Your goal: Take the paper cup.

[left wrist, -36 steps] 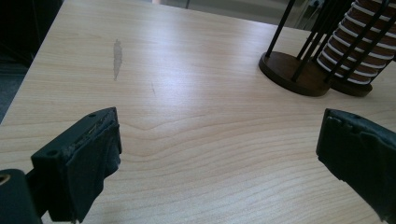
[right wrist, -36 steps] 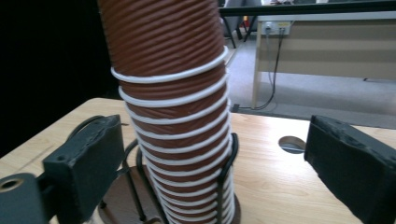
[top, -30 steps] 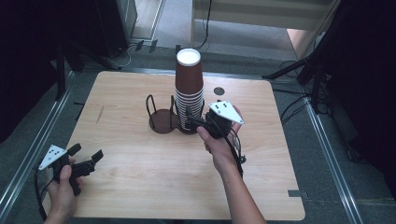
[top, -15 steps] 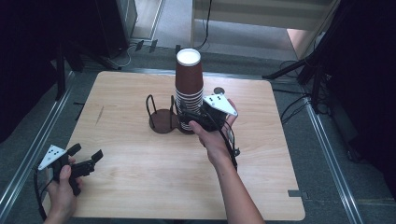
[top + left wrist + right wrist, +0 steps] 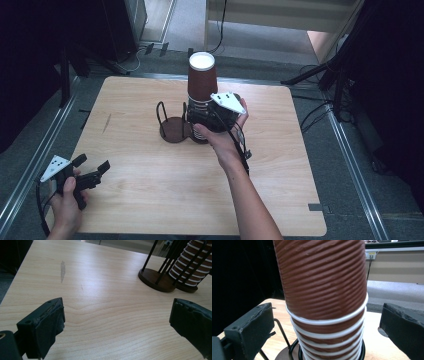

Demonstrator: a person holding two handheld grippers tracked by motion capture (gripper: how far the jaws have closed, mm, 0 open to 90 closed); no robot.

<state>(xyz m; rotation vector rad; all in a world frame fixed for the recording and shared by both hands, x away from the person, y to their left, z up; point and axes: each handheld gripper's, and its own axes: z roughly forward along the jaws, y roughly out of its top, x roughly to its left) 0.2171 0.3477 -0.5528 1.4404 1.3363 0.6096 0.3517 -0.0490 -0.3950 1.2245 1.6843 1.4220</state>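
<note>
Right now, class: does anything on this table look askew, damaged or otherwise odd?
One thing: a grey smudge mars the table on its left side, a scuff in the wood. The stack of brown cups stands upright in its wire holder, beside an empty holder. Nothing is spilled.

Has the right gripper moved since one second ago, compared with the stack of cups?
Yes. The right gripper has moved toward the stack of cups; its open jaws now stand on either side of it.

Lab: railed floor (image 5: 30, 165), stands (image 5: 340, 65), cables (image 5: 312, 112)
</note>
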